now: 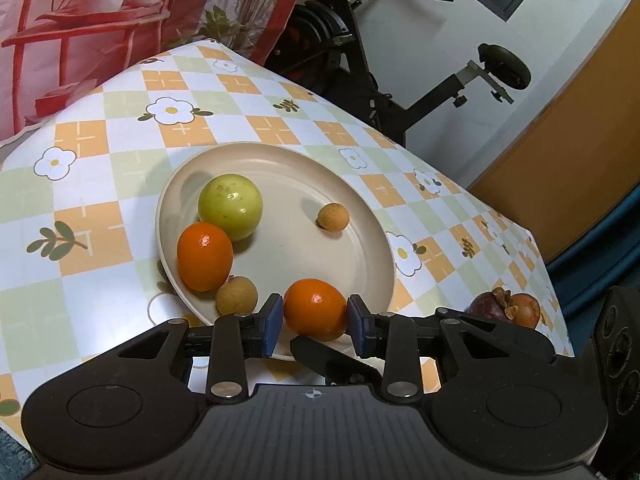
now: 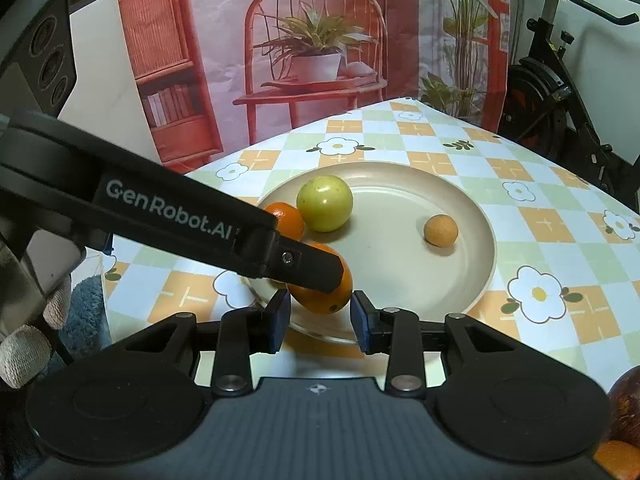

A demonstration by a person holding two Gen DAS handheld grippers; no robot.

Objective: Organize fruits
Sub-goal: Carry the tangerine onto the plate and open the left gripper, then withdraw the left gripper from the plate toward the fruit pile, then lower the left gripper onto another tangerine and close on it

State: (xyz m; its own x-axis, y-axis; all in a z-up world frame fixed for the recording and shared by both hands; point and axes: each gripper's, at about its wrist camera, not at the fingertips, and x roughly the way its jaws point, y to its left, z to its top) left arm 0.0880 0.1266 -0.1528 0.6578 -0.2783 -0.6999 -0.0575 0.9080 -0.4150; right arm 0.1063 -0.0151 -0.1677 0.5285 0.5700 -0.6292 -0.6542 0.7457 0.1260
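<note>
Orange [image 1: 315, 307] gripped in left gripper [image 1: 315, 316] jaws over plate [image 1: 360, 208], right gripper [image 2: 320, 316] jaws narrow, holding nothing

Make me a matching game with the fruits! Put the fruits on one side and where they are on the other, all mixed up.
Fruits:
1. green fruit
2. dark purple fruit
3. small brown fruit
4. near orange

Places:
A. on the tablecloth, off the plate
B. alone on the plate's right side
C. between the left gripper pads
D. on the plate, touching the other orange

Pairs: 1-D, 2-A, 3-B, 4-C
</note>
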